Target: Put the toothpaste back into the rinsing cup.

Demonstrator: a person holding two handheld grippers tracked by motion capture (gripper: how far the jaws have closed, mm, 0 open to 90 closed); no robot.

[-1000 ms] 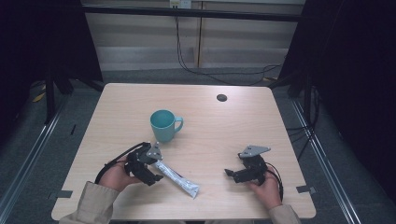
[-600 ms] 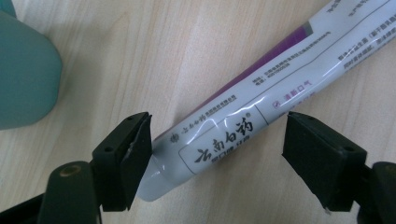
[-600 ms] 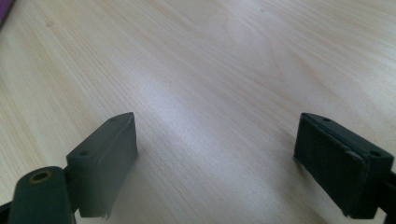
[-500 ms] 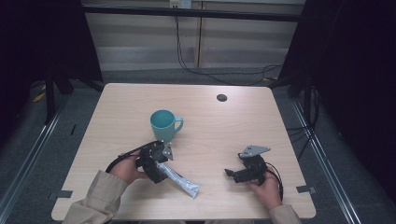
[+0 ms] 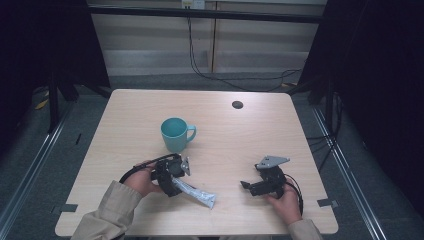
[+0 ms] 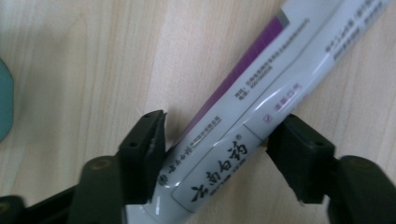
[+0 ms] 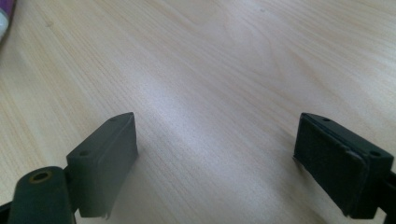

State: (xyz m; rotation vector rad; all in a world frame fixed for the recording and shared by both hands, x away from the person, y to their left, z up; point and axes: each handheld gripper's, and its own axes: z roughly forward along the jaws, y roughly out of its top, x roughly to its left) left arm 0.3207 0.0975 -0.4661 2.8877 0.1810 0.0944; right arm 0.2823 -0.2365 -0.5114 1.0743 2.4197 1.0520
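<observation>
High view: on the worktop (image 5: 125, 125), beside a teal mug (image 5: 176, 133), the left tongs (image 5: 176, 186) had been brought over the white tube (image 5: 198, 195) lying flat. Their jaws had just been closing, pads (image 6: 150, 144) meeting its sides, so a lift seemed near. The right tongs (image 5: 245, 185) were held released, well apart.

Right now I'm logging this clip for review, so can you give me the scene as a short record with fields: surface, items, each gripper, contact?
surface: light wooden table
items: teal ceramic mug, upright; white and purple toothpaste tube, lying flat
left gripper: jaws either side of the tube near one end, just been closing, both pads at the tube's sides
right gripper: open, nothing between the jaws, low over bare wood
contact: mug and tube apart
</observation>
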